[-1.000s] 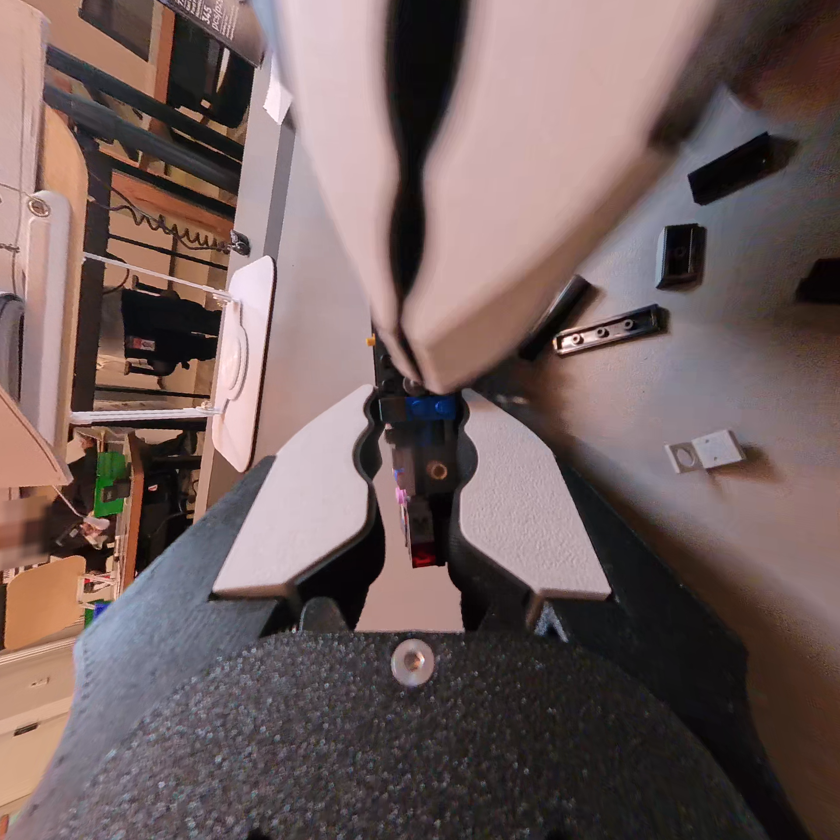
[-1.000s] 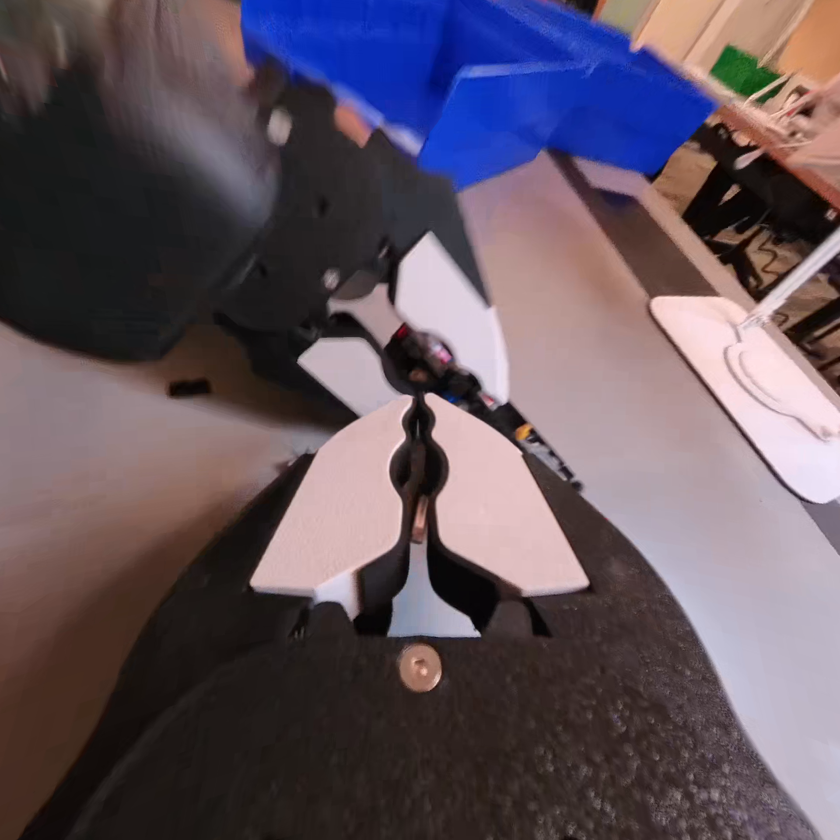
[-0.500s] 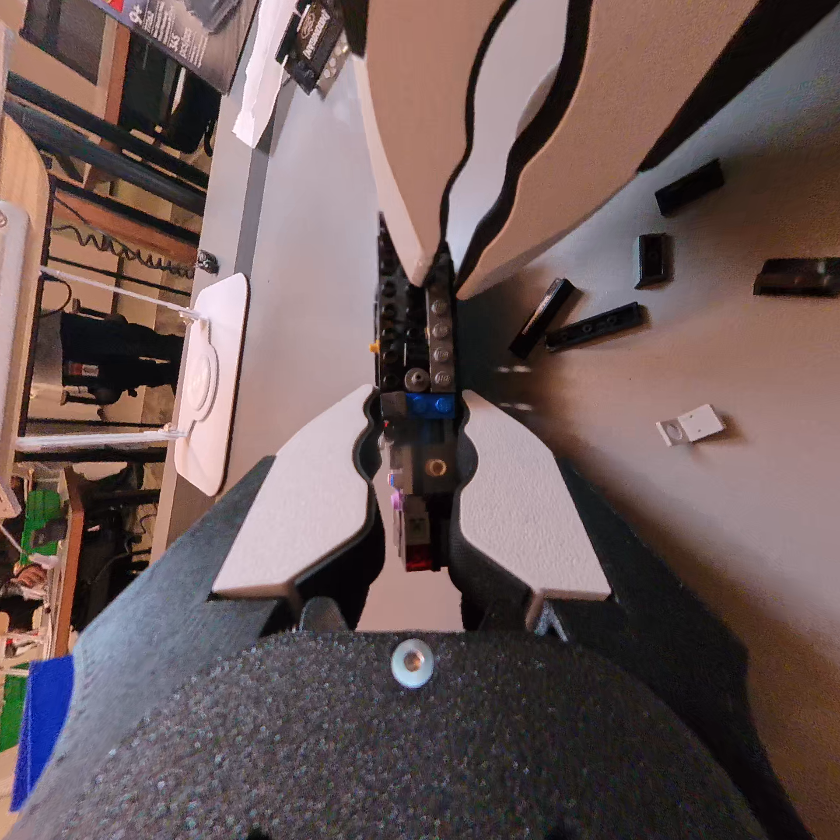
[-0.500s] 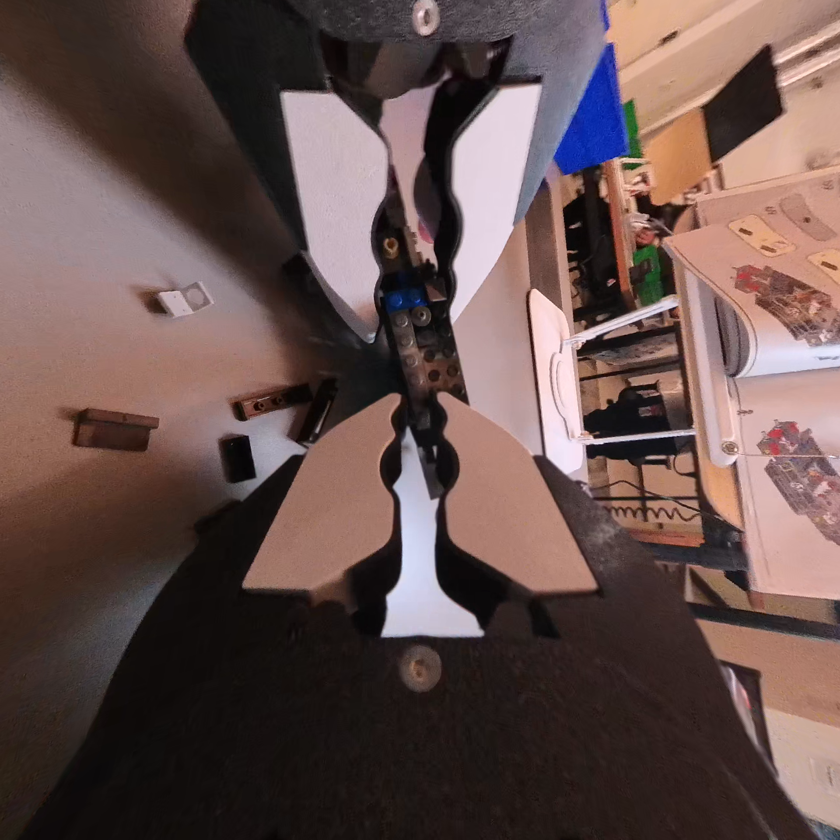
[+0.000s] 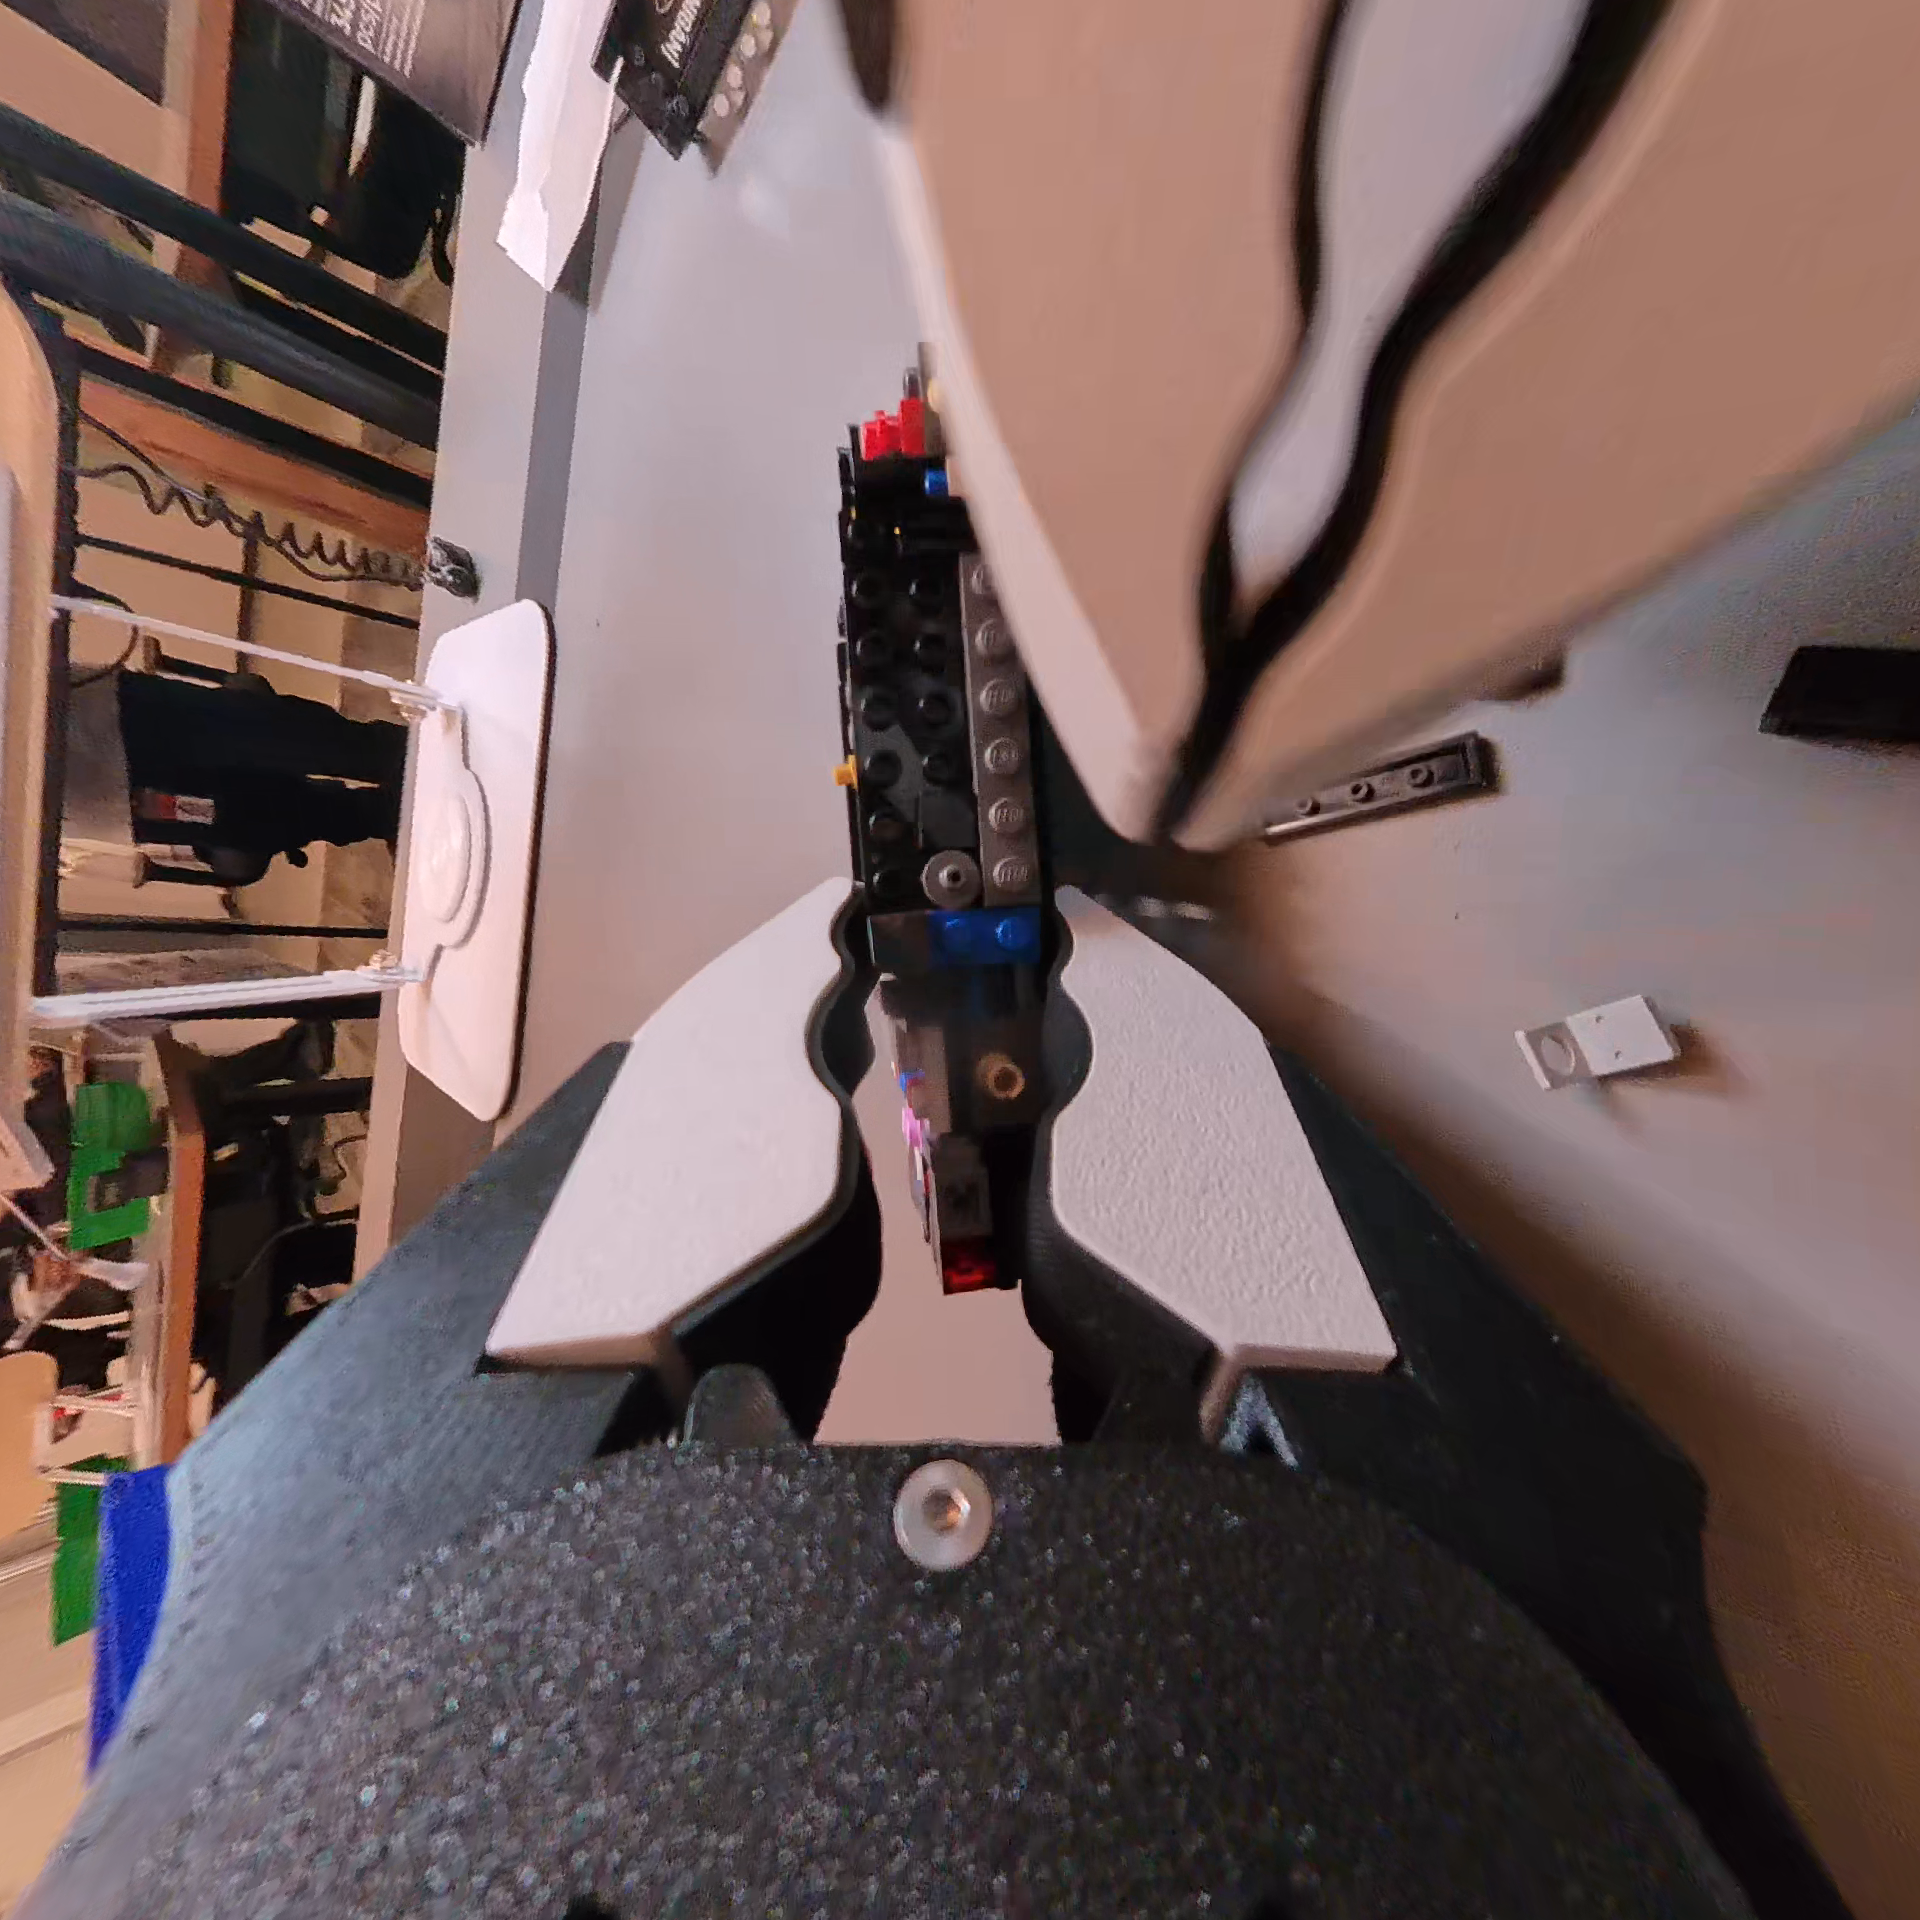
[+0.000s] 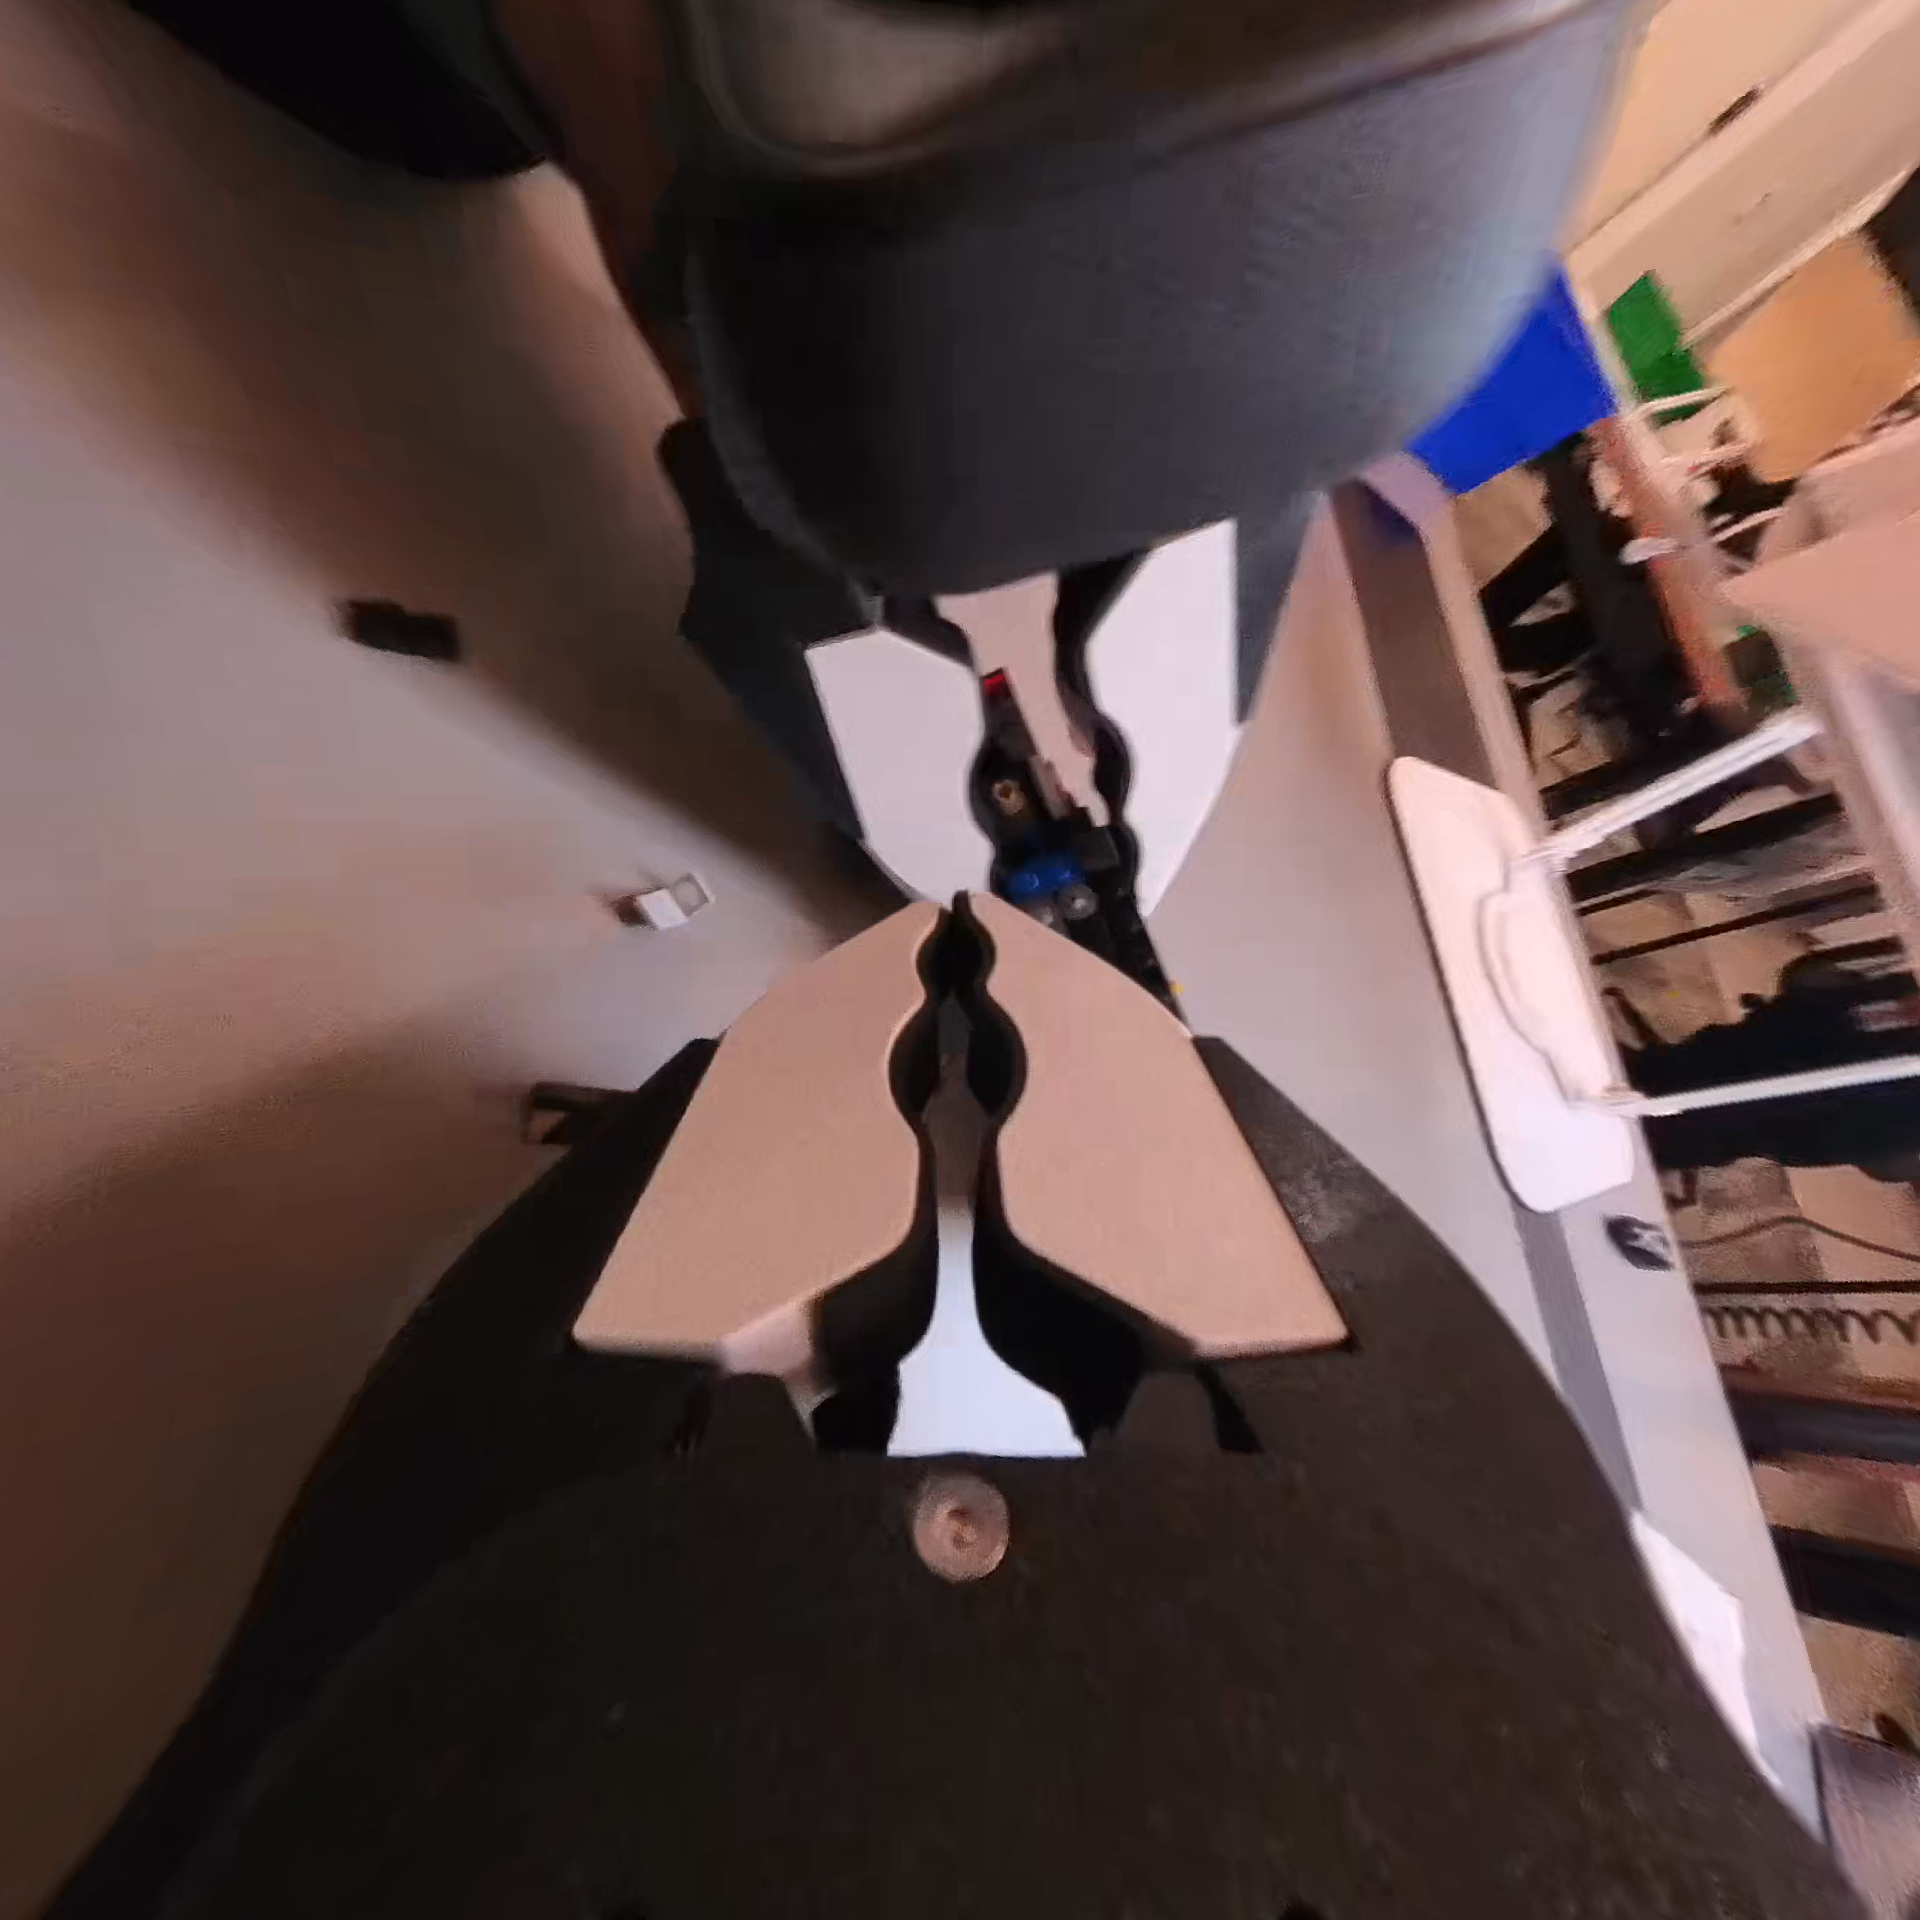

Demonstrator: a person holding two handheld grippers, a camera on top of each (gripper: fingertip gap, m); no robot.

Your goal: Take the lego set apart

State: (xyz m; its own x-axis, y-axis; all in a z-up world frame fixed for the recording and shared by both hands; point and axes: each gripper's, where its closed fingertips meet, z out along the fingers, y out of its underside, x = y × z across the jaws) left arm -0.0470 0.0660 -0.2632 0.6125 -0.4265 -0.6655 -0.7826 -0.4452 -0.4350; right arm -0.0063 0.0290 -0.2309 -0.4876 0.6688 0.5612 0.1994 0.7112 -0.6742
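The lego set (image 5: 935,727) is a long black and grey build with blue and red bits. My left gripper (image 5: 951,914) is shut on its near end and holds it above the grey table (image 5: 707,582). My right gripper (image 6: 956,904) is shut on a thin dark lego piece (image 6: 951,1039) that stands edge-on between its fingers. In the left wrist view the right gripper (image 5: 1174,831) hangs just right of the set, apart from it. The right wrist view shows the left gripper (image 6: 1039,883) with the set (image 6: 1049,831) facing me.
Loose pieces lie on the table: a black plate with holes (image 5: 1382,795), a black brick (image 5: 1839,707) and a white piece (image 5: 1600,1039), the last also in the right wrist view (image 6: 665,902). A white stand base (image 5: 468,852) sits near the table edge. Paper (image 5: 551,135) lies at the far end. My right gripper's tips are some 7 centimeters from the black brick (image 5: 1839,707).
Half a second ago my right gripper pinched the far end of the set. It has since come off to the side with a thin piece. The left gripper still holds the set.
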